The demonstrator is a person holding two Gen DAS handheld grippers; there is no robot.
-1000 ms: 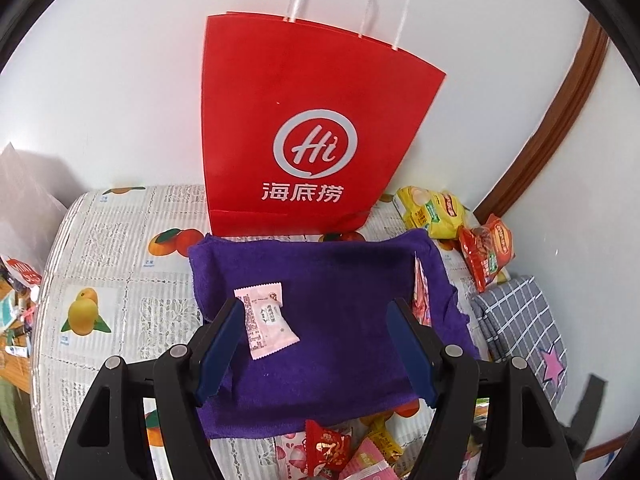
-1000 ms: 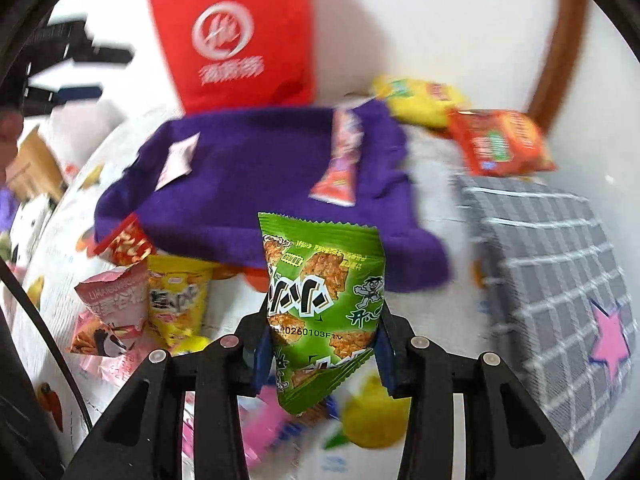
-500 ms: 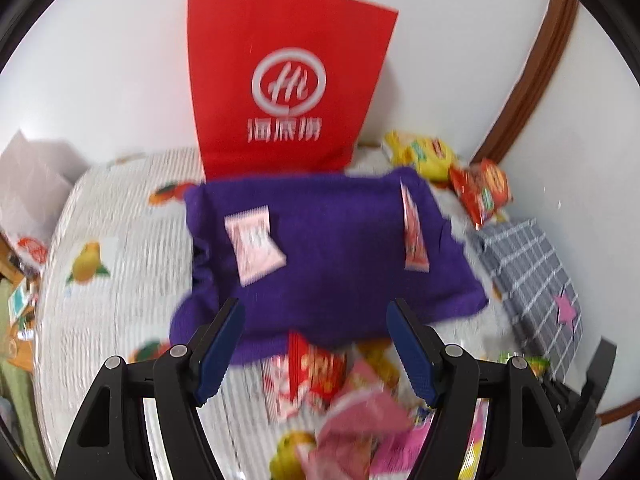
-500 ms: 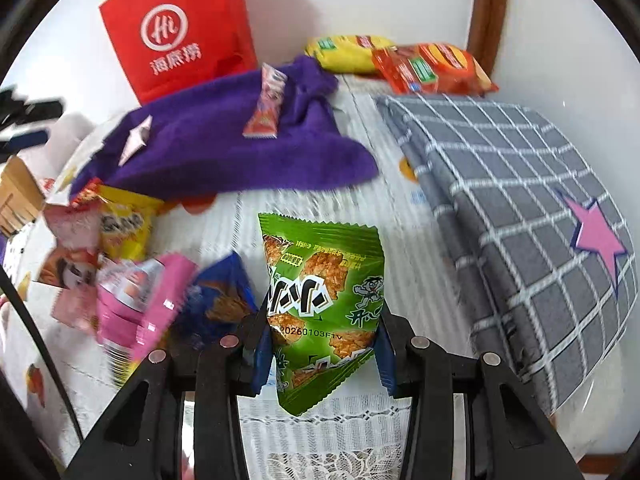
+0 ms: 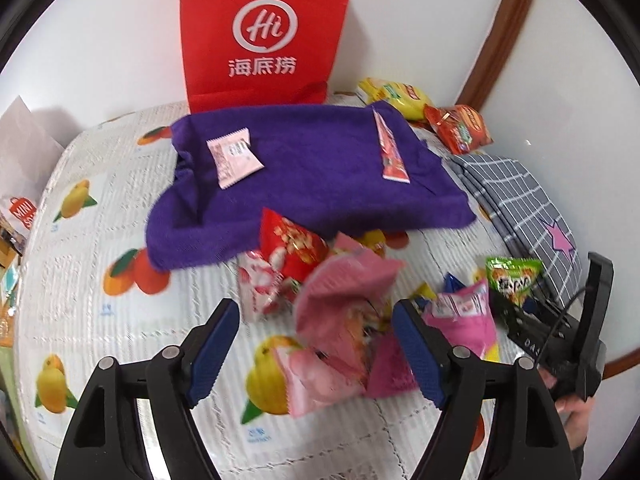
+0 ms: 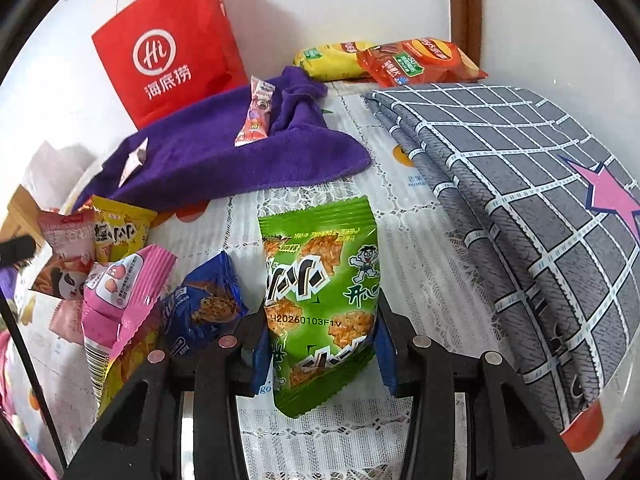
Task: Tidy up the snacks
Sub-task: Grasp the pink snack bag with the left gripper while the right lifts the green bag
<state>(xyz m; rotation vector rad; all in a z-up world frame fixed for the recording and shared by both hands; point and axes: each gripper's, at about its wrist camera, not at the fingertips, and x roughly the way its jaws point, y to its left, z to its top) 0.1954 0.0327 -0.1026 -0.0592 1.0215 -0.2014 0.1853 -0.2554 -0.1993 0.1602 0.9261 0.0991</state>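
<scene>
While the right claw [image 6: 320,344] pinches the lower part of the green snack packet [image 6: 320,296], which stands upright between its blue pads with its long axis running up and away from the wrist, the left claw [image 5: 316,344] hangs wide and holds nothing, poised over the jumble of packets on the fruit-print desk [image 5: 100,320]. Straight ahead of the left claw, partly between its fingers, lies a pink packet [image 5: 344,320], blurred, so its print and its exact lie are hard to read; a red packet [image 5: 296,244] and another pink-wrapped one [image 5: 464,308] sit just beside it. The purple towel [image 6: 224,156] lies farther out from both claws, toward the red paper bag [image 6: 172,48], and carries two items well apart: a pale pink sachet [image 5: 234,156] on its left and a slim red stick packet [image 5: 390,148] on its right. If the towel is where the green packet belongs, the move is forward and to the left, and the right claw already has it. A blue cookie packet [image 6: 204,304] rests just left of that claw, while the heap's far left is cut off at the frame edge
</scene>
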